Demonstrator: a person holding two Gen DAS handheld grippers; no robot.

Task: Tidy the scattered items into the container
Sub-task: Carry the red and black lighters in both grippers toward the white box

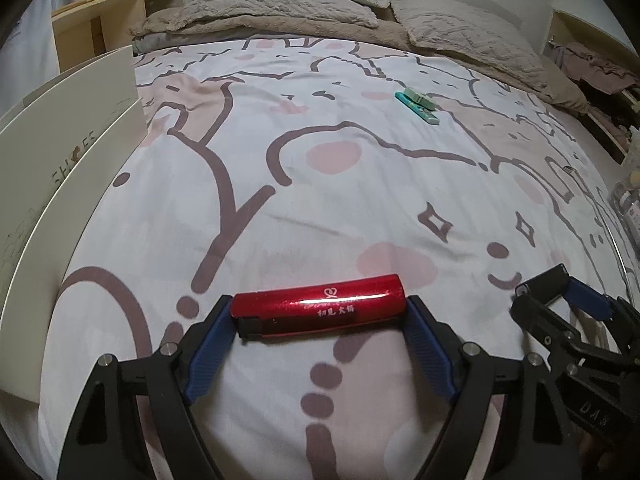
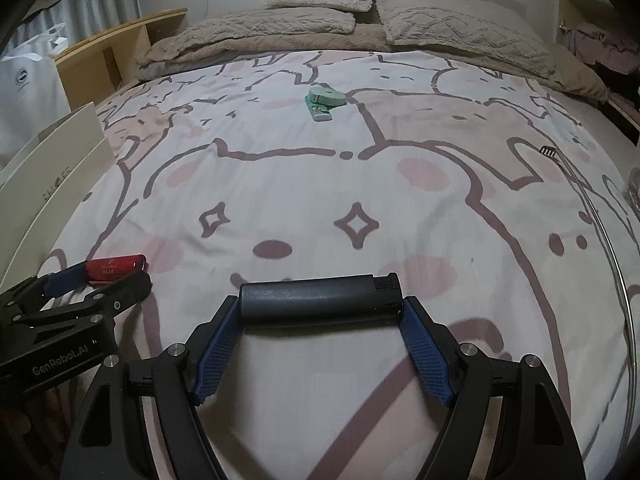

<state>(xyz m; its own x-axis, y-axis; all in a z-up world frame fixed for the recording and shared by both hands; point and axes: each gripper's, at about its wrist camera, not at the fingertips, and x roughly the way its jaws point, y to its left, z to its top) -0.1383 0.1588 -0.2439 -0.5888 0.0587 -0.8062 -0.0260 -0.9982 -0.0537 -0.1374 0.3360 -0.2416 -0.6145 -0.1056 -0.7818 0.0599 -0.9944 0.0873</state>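
My left gripper [image 1: 320, 312] is shut on a red lighter [image 1: 320, 310], gripped end to end and held crosswise over the bed sheet. My right gripper [image 2: 320, 304] is shut on a dark grey lighter [image 2: 320, 298] the same way. Each gripper shows in the other's view: the right one at the lower right [image 1: 560, 304], the left one with the red lighter [image 2: 116, 266] at the lower left. A white shoe box [image 1: 68, 176] stands at the left edge of the bed; it also shows in the right wrist view [image 2: 52, 164]. Two mint green items [image 1: 418, 105] lie together farther up the bed [image 2: 324, 103].
The patterned sheet [image 1: 320, 184] covers the bed. Beige blankets and pillows [image 2: 320, 12] lie at the head. A wooden shelf [image 1: 116, 20] stands at the back left, a cluttered shelf [image 1: 600, 72] at the right. A thin cable [image 2: 600, 216] runs along the right edge.
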